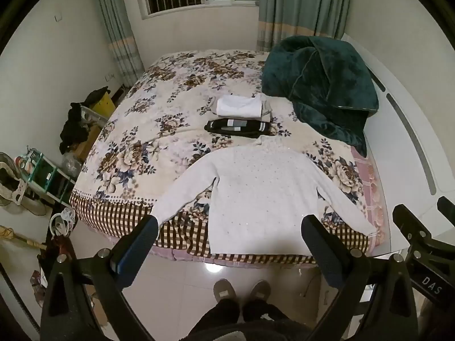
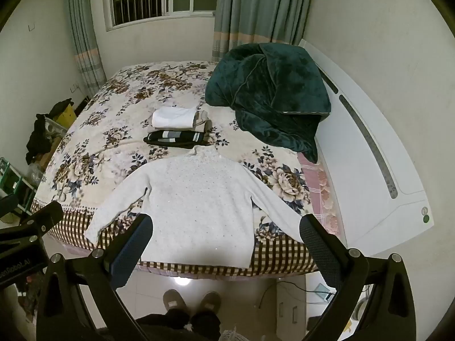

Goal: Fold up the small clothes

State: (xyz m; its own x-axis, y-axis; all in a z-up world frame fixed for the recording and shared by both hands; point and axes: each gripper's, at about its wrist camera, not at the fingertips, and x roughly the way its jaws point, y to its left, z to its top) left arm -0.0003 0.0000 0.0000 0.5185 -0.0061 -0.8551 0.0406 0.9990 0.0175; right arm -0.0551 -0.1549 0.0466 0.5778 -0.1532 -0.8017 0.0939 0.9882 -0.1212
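Observation:
A white knit sweater (image 1: 261,193) lies spread flat, sleeves out, at the near edge of the floral bed (image 1: 159,119); it also shows in the right wrist view (image 2: 199,199). Behind it lie a folded black patterned garment (image 1: 237,127) and a folded white and beige stack (image 1: 241,108). My left gripper (image 1: 229,227) is open and empty, held above the sweater's hem. My right gripper (image 2: 226,224) is open and empty, also above the hem. Each gripper shows at the edge of the other's view.
A dark green plush blanket (image 1: 321,85) is heaped at the back right of the bed. A white headboard (image 2: 369,147) runs along the right. Clutter and boxes (image 1: 82,125) stand on the floor to the left. The person's slippers (image 1: 241,291) stand on the tiled floor.

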